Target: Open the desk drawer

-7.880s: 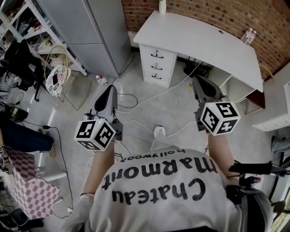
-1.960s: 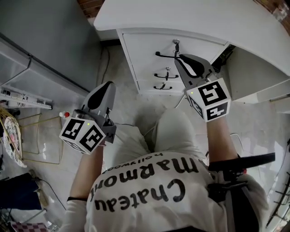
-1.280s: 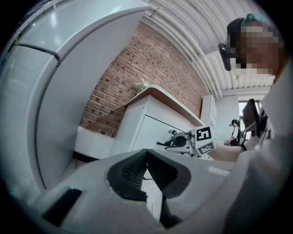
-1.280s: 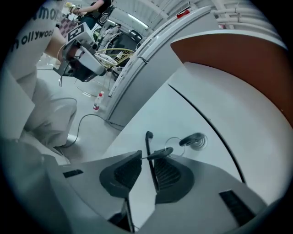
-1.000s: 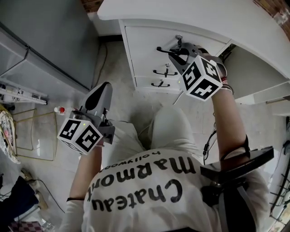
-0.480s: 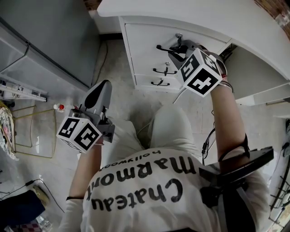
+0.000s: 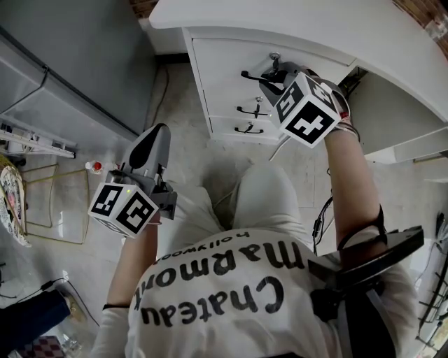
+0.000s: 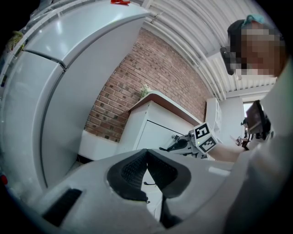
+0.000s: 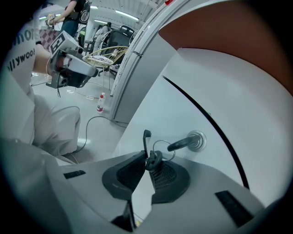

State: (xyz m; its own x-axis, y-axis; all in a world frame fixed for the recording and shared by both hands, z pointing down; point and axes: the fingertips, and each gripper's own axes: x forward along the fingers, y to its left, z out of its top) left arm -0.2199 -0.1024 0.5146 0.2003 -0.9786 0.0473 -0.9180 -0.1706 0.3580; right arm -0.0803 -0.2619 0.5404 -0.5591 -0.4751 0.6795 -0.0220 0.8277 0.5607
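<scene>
Far left: tall grey cabinet, with a small red-capped bottle on the floor beside it; left gripper held low over the floor, well apart from the desk, jaws closed tip to tip with nothing between them, pointing toward the drawers. Centre: white desk with a stack of three white drawers under its top; top drawer directly beneath the desktop, its front looking level with the two lower drawers; each front bears a black handle; a key with a ring stands in the top drawer's lock; contents hidden behind the fronts. Right: right gripper at the top drawer, jaws pinched on its handle, just below the key.
</scene>
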